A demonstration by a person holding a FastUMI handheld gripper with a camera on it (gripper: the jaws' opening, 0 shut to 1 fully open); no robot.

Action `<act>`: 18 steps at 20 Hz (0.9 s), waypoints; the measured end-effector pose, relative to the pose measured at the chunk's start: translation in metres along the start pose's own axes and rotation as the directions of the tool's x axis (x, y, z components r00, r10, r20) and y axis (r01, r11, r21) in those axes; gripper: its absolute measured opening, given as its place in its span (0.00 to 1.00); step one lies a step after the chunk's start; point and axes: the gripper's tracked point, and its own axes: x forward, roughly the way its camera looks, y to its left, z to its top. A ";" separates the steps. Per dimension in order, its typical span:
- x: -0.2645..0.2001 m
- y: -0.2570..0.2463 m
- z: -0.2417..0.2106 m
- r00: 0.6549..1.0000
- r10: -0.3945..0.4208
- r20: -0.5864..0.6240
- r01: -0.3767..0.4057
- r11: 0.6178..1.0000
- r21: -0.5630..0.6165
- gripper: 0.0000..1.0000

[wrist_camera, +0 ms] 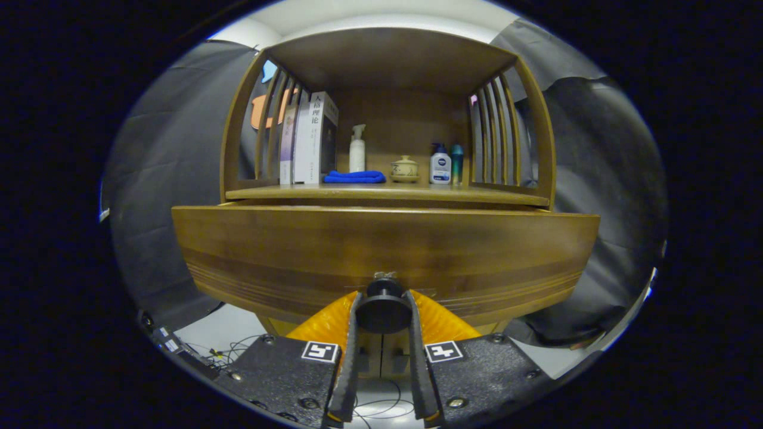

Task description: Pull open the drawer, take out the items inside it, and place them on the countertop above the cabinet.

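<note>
The wooden drawer front stands out from the cabinet, pulled partly open toward me. Its round black knob sits between my two orange fingers, and my gripper is shut on it, one finger pressing each side. The drawer's inside is hidden behind its front panel. Above it runs the countertop of the open shelf unit. On that top lie a folded blue cloth, a small lidded ceramic pot, a white pump bottle and two more bottles.
Several books stand upright at the countertop's left end. Slatted wooden sides close the shelf left and right, with a wooden roof above. Loose cables lie on the pale floor under the drawer. Black cloth hangs on both sides.
</note>
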 end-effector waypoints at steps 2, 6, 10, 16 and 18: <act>-0.007 0.000 -0.002 1.000 0.005 -0.005 -0.005 1.000 0.008 0.39; -0.026 -0.002 -0.006 1.000 0.003 -0.010 -0.003 1.000 0.025 0.39; -0.041 -0.002 -0.011 1.000 0.009 -0.014 -0.009 1.000 0.022 0.40; -0.057 -0.001 -0.022 1.000 0.003 -0.009 -0.003 1.000 0.004 0.40; -0.057 0.000 -0.025 1.000 0.002 -0.007 -0.001 1.000 0.015 0.40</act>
